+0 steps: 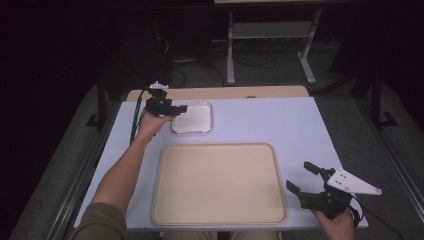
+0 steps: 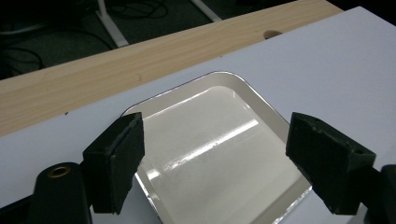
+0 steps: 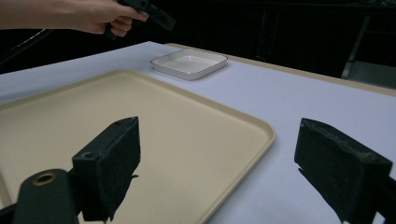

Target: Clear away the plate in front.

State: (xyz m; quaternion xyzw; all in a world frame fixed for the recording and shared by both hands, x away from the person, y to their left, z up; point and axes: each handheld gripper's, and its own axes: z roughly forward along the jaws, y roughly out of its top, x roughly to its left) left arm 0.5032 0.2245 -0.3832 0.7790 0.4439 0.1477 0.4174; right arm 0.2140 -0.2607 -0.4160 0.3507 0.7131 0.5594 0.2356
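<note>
The left gripper hovers over the white dish, jaws spread, while the right gripper gapes beside the beige tray.

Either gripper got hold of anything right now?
Nothing is held. The left gripper is open above the white dish; the right gripper is open beside the beige tray.

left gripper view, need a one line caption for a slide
Open left hand-held gripper poised above an empty white square dish on the white table.
</note>
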